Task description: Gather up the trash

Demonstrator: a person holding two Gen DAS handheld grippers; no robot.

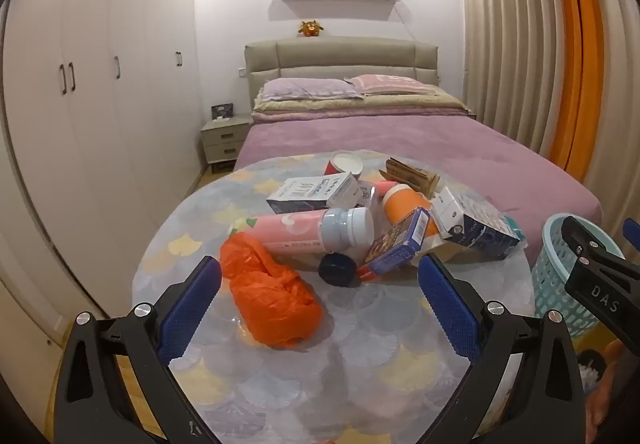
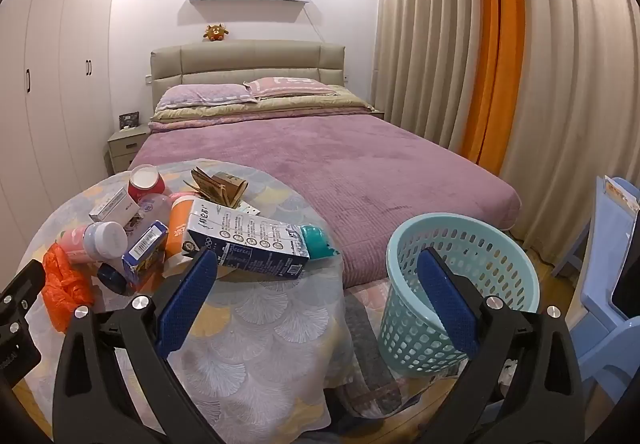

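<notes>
Both claws wide open, empty, w/ orange bag (image 1: 268,292) nearest left claw (image 1: 320,308).

Trash (image 1: 320,228) on table (image 1: 360,344); basket (image 2: 460,276) right; bed (image 2: 340,148) behind.

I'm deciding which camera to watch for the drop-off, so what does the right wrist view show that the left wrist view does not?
Only the right wrist view shows the inside of the light blue basket, which stands on the floor beside the round table, plus a blue chair at the right edge.

Only the left wrist view shows the whole orange plastic bag, nearest the open left gripper.

Both show the trash pile, including the long milk carton, and the bed. The right gripper is open too, holding nothing.
</notes>
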